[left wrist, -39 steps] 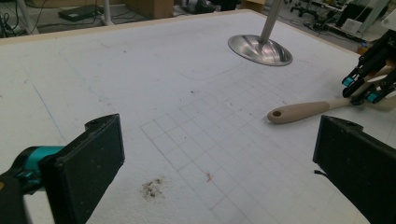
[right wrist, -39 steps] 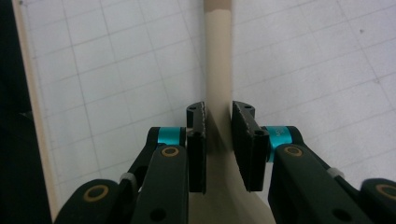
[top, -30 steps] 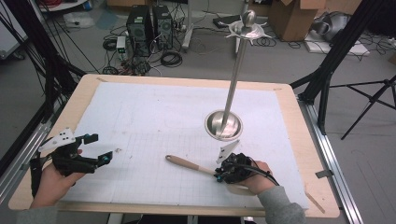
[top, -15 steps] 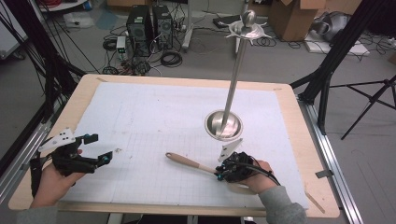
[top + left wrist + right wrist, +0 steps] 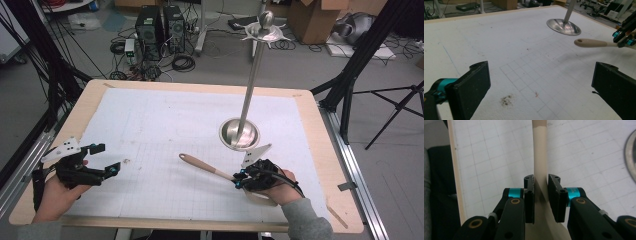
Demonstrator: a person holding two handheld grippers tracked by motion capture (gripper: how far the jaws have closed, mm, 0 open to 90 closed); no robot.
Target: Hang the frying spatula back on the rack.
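A white gridded mat (image 5: pixel 165 130) covered the wooden table (image 5: pixel 320 150); cables lay on the floor behind. There was one spatula (image 5: pixel 205 167) and one metal stand (image 5: pixel 240 134). The right gripper (image 5: pixel 541 195) clamped the spatula near the front edge; the left gripper (image 5: pixel 539 87) stood wide open, empty.

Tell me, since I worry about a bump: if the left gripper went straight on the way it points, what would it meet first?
Probably the wooden spatula held by the right gripper; the open left gripper points across the white mat toward its handle end. Depth is unclear, so it might pass just beside it.
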